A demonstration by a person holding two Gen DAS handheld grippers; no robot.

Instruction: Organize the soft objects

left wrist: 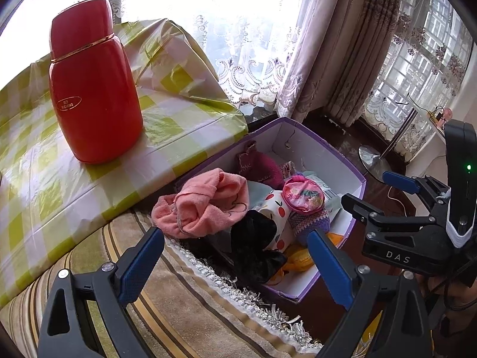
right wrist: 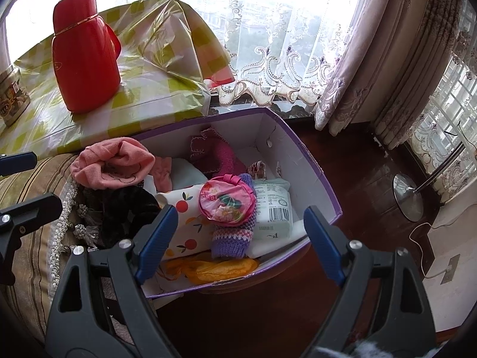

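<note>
I see hard daylight from the window (left wrist: 208,6) ahead of both tools, blown white; glare streaks the tablecloth (right wrist: 155,68); fisheye corners go dark.

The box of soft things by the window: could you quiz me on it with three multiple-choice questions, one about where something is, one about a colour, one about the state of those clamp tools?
1. Where does the pink towel lie?
A. Draped over the box's edge nearest the cushion
B. On the checked tablecloth
C. On the floor by the lamp base

2. What colour is the outside of the box?
A. Green
B. Purple
C. Red

3. How do the two grippers stand?
A. Both open and empty
B. Both shut on cloth
C. One holds the flask

Answers:
1. A: the towel hangs over the box rim beside the striped cushion.
2. B: the rim and outer wall show purple, the inside white.
3. A: the left gripper and the right gripper have fingers spread, nothing between them; the red flask stands untouched on the tablecloth.
</note>
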